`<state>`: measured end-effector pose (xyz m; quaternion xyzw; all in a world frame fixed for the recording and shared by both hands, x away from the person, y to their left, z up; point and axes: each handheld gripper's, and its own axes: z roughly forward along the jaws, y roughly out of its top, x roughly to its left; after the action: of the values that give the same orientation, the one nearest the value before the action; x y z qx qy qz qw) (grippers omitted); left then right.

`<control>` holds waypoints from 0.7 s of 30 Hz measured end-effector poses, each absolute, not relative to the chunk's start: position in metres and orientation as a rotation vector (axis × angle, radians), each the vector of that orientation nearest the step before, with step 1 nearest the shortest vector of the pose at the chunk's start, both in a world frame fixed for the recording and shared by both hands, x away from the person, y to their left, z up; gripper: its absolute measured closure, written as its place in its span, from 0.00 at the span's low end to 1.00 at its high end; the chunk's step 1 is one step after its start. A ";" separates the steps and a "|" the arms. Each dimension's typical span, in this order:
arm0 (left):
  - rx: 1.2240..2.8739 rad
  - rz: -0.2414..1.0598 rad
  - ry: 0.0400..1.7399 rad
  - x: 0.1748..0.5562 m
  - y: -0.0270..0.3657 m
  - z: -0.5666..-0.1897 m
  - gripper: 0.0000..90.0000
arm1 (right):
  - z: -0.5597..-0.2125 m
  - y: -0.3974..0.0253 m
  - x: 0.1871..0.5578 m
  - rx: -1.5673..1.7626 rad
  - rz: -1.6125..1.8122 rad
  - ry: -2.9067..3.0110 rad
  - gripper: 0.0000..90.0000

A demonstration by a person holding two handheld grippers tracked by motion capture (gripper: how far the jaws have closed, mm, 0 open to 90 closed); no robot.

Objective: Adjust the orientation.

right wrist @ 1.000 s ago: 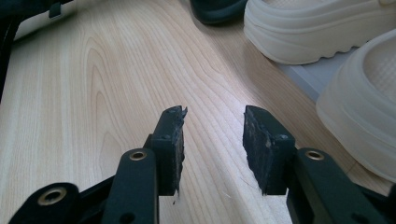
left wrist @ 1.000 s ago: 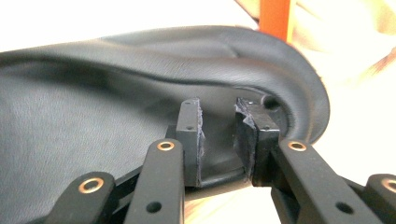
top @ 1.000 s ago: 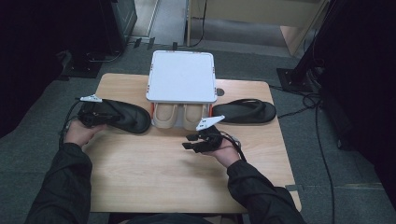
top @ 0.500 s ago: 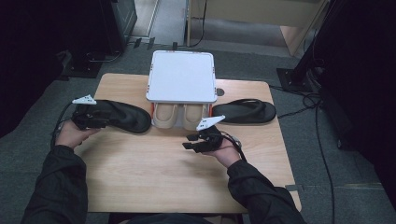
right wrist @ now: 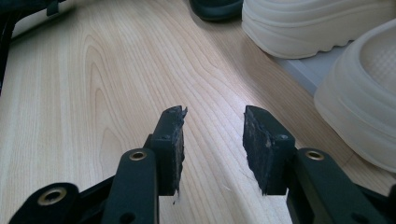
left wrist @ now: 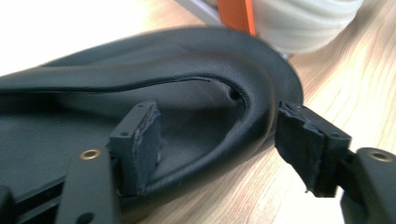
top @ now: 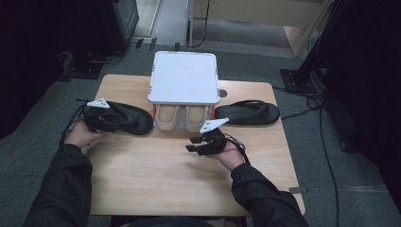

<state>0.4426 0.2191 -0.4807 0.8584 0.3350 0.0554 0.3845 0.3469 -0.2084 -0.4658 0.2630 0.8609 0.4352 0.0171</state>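
A black flip-flop (top: 126, 119) lies at the table's left, its toe toward the cream shoes. My left gripper (top: 105, 119) sits over its heel end. In the left gripper view the left gripper (left wrist: 219, 140) is open, and one arm of the flip-flop's strap (left wrist: 233, 126) runs between the two pads without being pinched. A second black flip-flop (top: 248, 112) lies at the right. My right gripper (top: 197, 144) hovers open over bare wood at mid-table; in its own view the right gripper (right wrist: 212, 144) has nothing between the pads.
A white flat-topped rack (top: 183, 78) stands at the table's back middle, with a pair of cream shoes (top: 182, 118) tucked under it, seen close as cream shoes (right wrist: 327, 28). An orange leg (left wrist: 236, 14) of the rack shows. Bare table (top: 156, 179) spreads in front.
The left gripper drew slightly left, then came back right over the flip-flop's heel end. The right gripper and both flip-flops have stayed put.
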 end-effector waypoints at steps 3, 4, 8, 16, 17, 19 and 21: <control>2.201 0.099 0.825 0.445 0.215 -0.482 0.58 | -0.466 -0.211 0.346 0.826 1.355 2.667 0.65; 2.199 0.088 0.815 0.445 0.213 -0.482 0.62 | -0.465 -0.213 0.346 0.836 1.358 2.658 0.65; 2.212 0.062 0.824 0.445 0.213 -0.480 0.66 | -0.465 -0.215 0.346 0.834 1.361 2.649 0.65; 2.198 0.070 0.934 0.446 0.215 -0.474 0.81 | -0.464 -0.216 0.345 0.846 1.365 2.645 0.65; 2.191 0.074 0.952 0.446 0.215 -0.473 0.81 | -0.464 -0.216 0.345 0.846 1.365 2.645 0.65; 2.185 0.090 0.960 0.447 0.214 -0.471 0.81 | -0.464 -0.216 0.345 0.844 1.366 2.645 0.65; 2.175 0.098 0.998 0.449 0.210 -0.470 0.81 | -0.464 -0.216 0.345 0.846 1.364 2.646 0.65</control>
<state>0.4486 0.2100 -0.4699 0.8457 0.3880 0.0379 0.3645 0.3454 -0.2161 -0.4643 0.2732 0.8547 0.4408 0.0236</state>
